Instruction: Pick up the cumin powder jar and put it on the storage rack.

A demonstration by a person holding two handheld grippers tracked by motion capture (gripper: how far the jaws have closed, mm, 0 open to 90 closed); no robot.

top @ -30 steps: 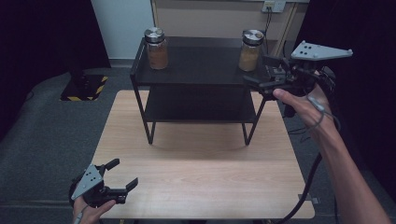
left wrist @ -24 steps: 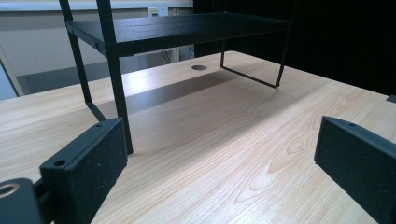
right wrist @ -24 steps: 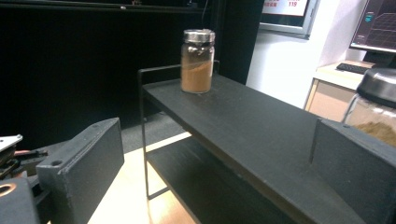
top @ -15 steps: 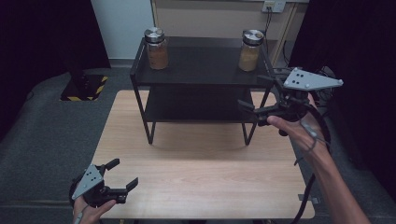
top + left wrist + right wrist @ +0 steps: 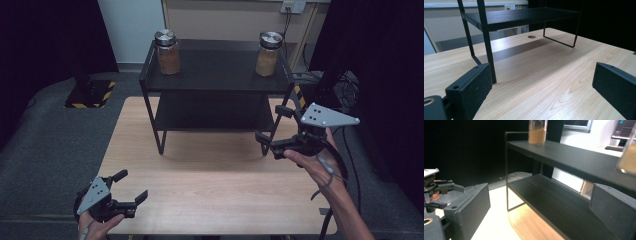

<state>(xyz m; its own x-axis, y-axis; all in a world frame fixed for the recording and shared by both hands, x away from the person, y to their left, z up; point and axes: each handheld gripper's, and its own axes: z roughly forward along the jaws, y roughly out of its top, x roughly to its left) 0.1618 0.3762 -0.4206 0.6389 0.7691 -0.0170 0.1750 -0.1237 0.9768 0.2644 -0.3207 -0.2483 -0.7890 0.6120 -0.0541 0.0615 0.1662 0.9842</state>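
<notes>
At the lower left of the high view, the left tongs (image 5: 131, 186) are held low over the near edge of the wooden table (image 5: 210, 200), jaws spread wide and empty (only bare wood lies between them in the left gripper view). At the right of the frame, the right tongs (image 5: 271, 124) are held above the table's right side, jaws likewise wide apart with nothing gripped, just beside the right front leg of the black two-tier shelf (image 5: 215, 82). At the upper centre, two lidded jars are seen on the shelf's top tier: the left jar (image 5: 166, 51) and the right jar (image 5: 268, 53), well apart.
</notes>
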